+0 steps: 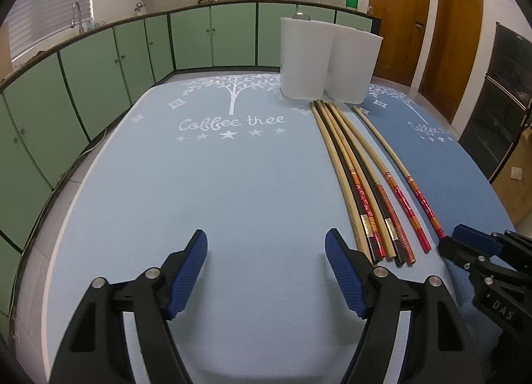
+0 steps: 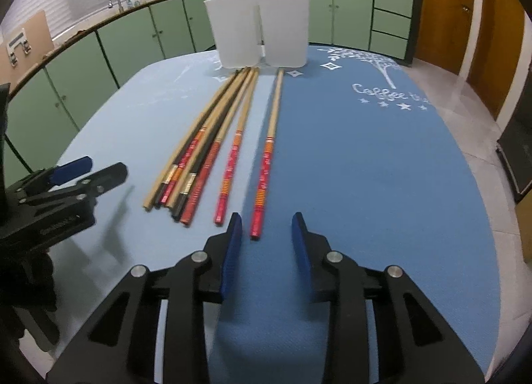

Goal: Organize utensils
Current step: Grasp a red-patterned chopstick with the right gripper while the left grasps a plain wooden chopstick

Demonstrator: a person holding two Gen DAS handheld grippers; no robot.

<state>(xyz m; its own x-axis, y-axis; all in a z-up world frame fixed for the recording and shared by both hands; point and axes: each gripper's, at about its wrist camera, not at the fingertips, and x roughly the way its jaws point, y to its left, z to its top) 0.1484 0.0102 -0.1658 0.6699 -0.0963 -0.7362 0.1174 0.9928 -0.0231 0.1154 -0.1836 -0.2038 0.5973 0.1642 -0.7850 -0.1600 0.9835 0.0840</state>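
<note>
Several long chopsticks (image 1: pixel 362 181) lie side by side on the blue mats, tips toward a white two-compartment holder (image 1: pixel 327 61). In the right wrist view the bundle (image 2: pixel 202 154) lies left of two separate red-ended chopsticks; the rightmost one (image 2: pixel 266 164) ends just in front of my right gripper (image 2: pixel 267 237), which is open and empty around its red end. The holder (image 2: pixel 259 31) stands beyond. My left gripper (image 1: pixel 266 257) is open and empty over the light blue mat, left of the chopsticks. The right gripper also shows in the left wrist view (image 1: pixel 465 241).
A light blue mat (image 1: pixel 199 184) and a darker blue mat (image 2: pixel 365 167) cover the table. Green kitchen cabinets (image 1: pixel 99 68) run behind and to the left. Wooden doors (image 1: pixel 459 34) are at the back right. The left gripper appears at the left (image 2: pixel 83 171).
</note>
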